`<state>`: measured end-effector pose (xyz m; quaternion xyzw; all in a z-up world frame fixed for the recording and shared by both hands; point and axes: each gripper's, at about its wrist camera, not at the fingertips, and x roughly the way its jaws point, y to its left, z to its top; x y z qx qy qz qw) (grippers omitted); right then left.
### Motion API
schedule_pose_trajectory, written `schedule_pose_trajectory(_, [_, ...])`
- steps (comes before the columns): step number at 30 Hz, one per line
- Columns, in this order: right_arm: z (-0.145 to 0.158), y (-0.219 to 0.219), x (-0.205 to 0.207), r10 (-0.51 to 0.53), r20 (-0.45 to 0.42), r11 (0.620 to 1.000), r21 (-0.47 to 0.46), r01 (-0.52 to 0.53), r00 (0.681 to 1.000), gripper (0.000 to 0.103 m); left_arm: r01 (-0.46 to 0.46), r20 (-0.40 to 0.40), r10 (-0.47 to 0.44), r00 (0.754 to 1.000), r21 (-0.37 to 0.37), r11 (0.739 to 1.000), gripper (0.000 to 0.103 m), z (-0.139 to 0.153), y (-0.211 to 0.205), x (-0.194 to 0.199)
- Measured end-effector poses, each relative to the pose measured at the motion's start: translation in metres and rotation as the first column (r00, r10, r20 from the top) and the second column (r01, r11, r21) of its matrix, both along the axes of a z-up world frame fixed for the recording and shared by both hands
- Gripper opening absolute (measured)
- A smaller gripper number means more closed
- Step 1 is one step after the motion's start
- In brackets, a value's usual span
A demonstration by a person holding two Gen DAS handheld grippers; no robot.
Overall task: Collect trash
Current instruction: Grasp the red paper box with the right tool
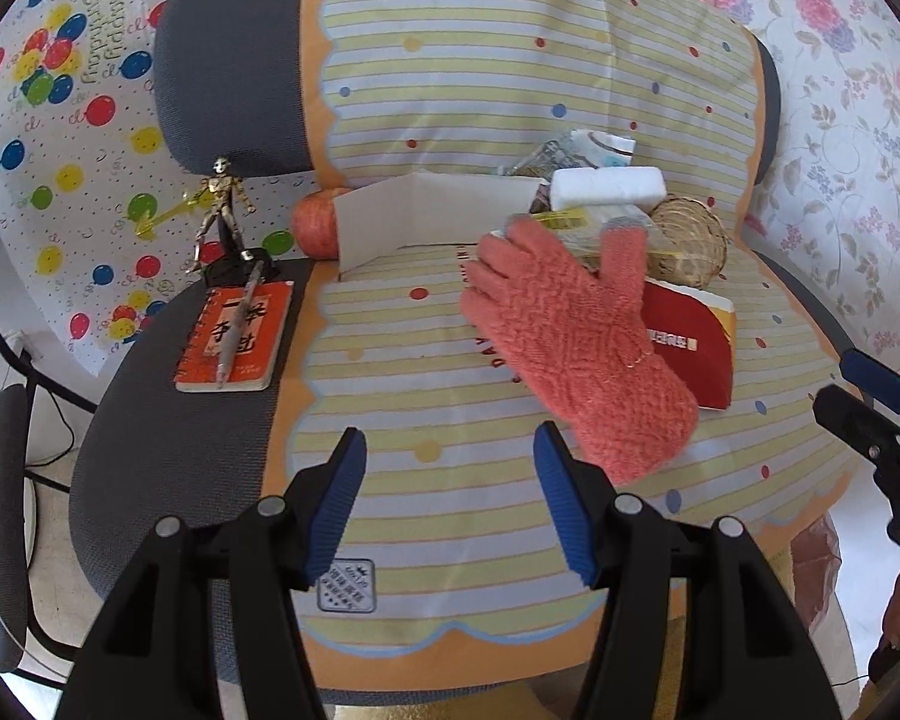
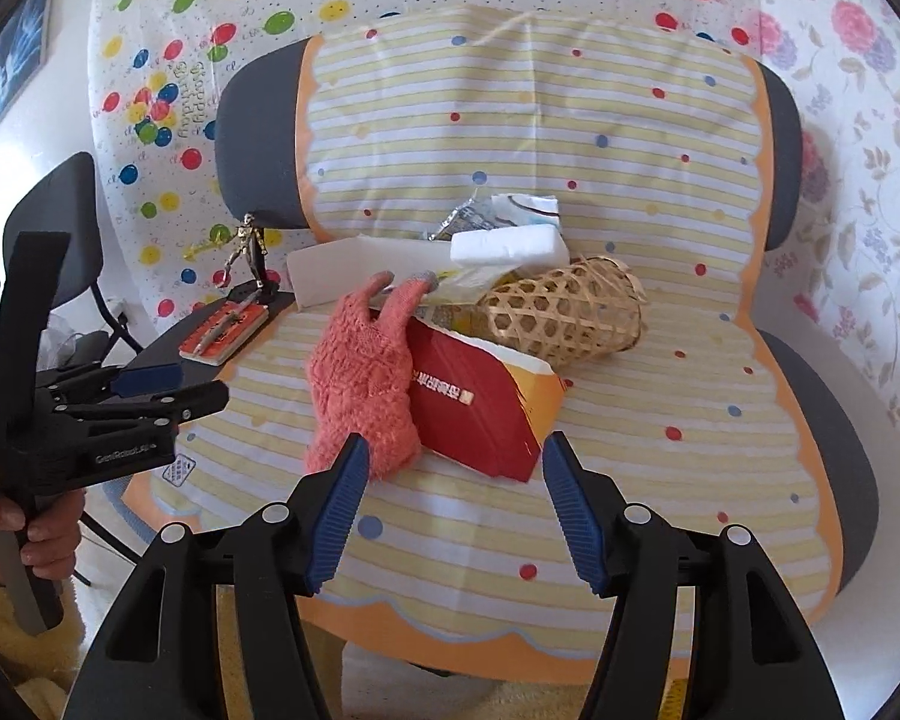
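A fuzzy pink knit glove (image 2: 363,384) lies mid-seat on the striped cloth (image 2: 570,480), overlapping a glossy red carton (image 2: 474,414) beside a woven basket (image 2: 564,318). Both the left gripper (image 1: 450,504) and right gripper (image 2: 453,510) gape empty.

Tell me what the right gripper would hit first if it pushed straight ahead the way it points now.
Probably the red packet, lying just ahead between the open right gripper fingers' line, with the pink glove overlapping its left edge near the left finger. Depth is hard to judge; the striped cloth might come first.
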<state>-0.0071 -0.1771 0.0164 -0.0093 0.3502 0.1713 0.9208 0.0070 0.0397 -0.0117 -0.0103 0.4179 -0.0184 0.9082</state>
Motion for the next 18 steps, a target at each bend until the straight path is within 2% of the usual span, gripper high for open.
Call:
schedule_pose_trajectory(7, [-0.012, 0.003, 0.062, 0.027, 0.027, 1.0, -0.008, -0.027, 0.999, 0.06, -0.031, 0.001, 0.031, 1.0, 0.002, 1.0, 0.059, -0.001, 0.019, 0.008])
schedule_pose_trajectory(11, [-0.021, -0.005, 0.097, 0.06, -0.032, 0.998, 0.024, -0.059, 0.998, 0.057, -0.022, -0.006, 0.022, 1.0, 0.004, 1.0, 0.059, -0.006, 0.014, 0.021])
schedule_pose_trajectory(13, [-0.027, -0.009, 0.109, 0.075, -0.067, 0.997, 0.039, -0.072, 0.995, 0.051, -0.018, -0.012, 0.018, 1.0, 0.013, 1.0, 0.059, -0.009, 0.011, 0.025])
schedule_pose_trajectory(18, [-0.045, -0.014, 0.116, 0.148, -0.142, 0.988, 0.061, -0.14, 0.979, 0.049, -0.002, -0.036, 0.003, 0.999, 0.023, 1.0, 0.059, -0.019, 0.003, 0.034])
